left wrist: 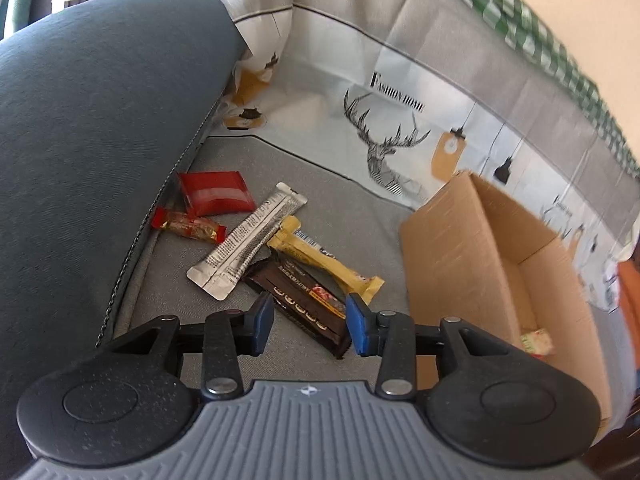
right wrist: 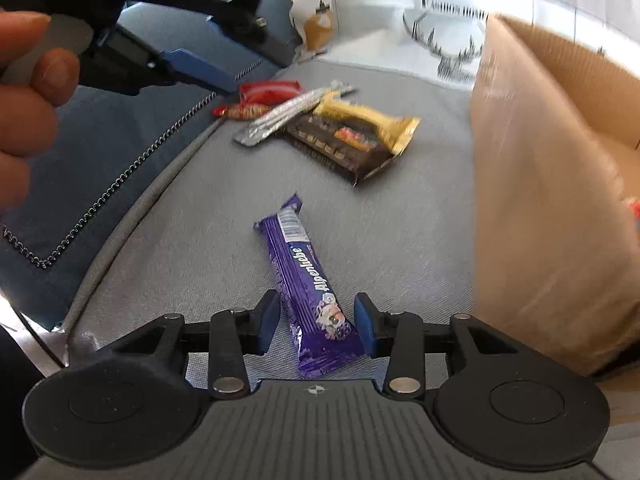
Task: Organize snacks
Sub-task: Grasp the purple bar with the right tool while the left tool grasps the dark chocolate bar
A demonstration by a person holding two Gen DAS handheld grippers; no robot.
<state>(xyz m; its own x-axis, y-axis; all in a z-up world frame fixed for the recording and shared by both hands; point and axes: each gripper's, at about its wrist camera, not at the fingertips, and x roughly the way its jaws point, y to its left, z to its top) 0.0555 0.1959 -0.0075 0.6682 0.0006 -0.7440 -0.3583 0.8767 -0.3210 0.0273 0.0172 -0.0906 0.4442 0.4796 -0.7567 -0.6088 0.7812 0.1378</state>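
Note:
Several snacks lie on a grey cushion: a dark brown bar, a yellow bar, a silver sachet, a red packet and a small red-gold candy. My left gripper is open above the brown bar's near end. A purple Alpenliebe bar lies between the fingers of my open right gripper. An open cardboard box stands to the right, with a small packet inside. The pile also shows in the right wrist view, with the brown bar nearest.
A blue cushion with a chain trim rises on the left. A deer-print cloth covers the back. In the right wrist view, the box wall stands close on the right, and the left gripper and a hand are at upper left.

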